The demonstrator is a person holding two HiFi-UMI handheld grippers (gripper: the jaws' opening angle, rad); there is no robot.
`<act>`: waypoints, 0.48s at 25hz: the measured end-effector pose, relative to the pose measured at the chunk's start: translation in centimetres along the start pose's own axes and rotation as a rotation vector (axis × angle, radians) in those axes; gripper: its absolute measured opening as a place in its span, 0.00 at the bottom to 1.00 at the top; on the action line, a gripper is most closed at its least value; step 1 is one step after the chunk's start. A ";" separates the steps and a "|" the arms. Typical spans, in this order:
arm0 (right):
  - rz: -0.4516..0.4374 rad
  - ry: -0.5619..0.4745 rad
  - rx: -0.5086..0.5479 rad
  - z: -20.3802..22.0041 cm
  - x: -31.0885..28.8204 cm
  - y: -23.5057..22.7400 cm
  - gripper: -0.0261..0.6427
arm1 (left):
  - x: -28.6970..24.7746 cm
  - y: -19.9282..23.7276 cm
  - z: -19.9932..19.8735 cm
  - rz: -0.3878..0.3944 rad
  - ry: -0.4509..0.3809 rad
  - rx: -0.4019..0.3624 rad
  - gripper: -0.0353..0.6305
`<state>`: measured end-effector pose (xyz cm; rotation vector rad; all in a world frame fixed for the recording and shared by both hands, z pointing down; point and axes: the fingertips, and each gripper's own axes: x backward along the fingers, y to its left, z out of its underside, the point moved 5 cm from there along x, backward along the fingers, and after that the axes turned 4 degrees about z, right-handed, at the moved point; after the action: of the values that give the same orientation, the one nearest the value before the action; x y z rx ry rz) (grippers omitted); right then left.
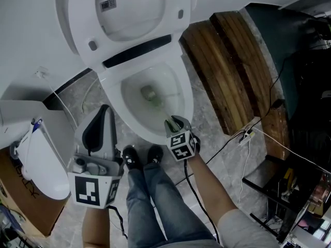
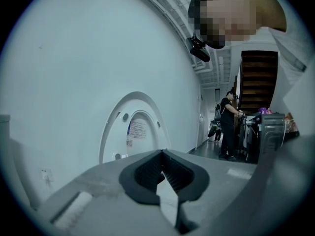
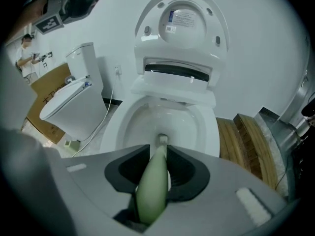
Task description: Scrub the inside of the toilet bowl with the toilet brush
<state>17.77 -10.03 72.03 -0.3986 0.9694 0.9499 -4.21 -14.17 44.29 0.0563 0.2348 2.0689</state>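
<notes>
The white toilet bowl (image 1: 182, 94) stands with its lid (image 1: 129, 9) raised. My right gripper (image 1: 175, 124) hovers over the bowl's front rim, shut on the pale green handle of the toilet brush (image 3: 152, 191). The handle runs down into the bowl, and the brush head (image 1: 149, 93) rests near the drain. In the right gripper view the brush head (image 3: 162, 140) shows just past the jaws, inside the bowl (image 3: 118, 127). My left gripper (image 1: 99, 125) is held left of the bowl, pointing up. It is shut and holds nothing, and faces the lid (image 2: 138, 127).
A second white toilet (image 1: 39, 161) stands on a cardboard box (image 1: 20, 200) at the left. Wooden planks (image 1: 227, 71) lie right of the bowl. Cables (image 1: 248, 136) cross the tiled floor toward a dark rack (image 1: 305, 190). My shoes (image 1: 139, 156) sit at the bowl's base. A person (image 2: 229, 124) stands far back.
</notes>
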 end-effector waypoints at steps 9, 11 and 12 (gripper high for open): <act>0.063 -0.019 -0.082 -0.9 -0.4 -1.5 0.20 | -0.3 0.1 -0.1 -0.004 -0.013 0.004 0.06; 0.073 -0.024 -0.104 -1.2 -0.7 -2.0 0.20 | -0.3 0.3 0.1 -0.012 -0.001 0.000 0.06; 0.078 -0.026 -0.114 -1.3 -0.8 -2.3 0.20 | -0.3 0.5 0.3 -0.018 0.010 -0.005 0.06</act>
<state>18.80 -12.55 71.75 -0.4458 0.9147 1.0825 -4.40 -14.64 44.66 0.0409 0.2351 2.0522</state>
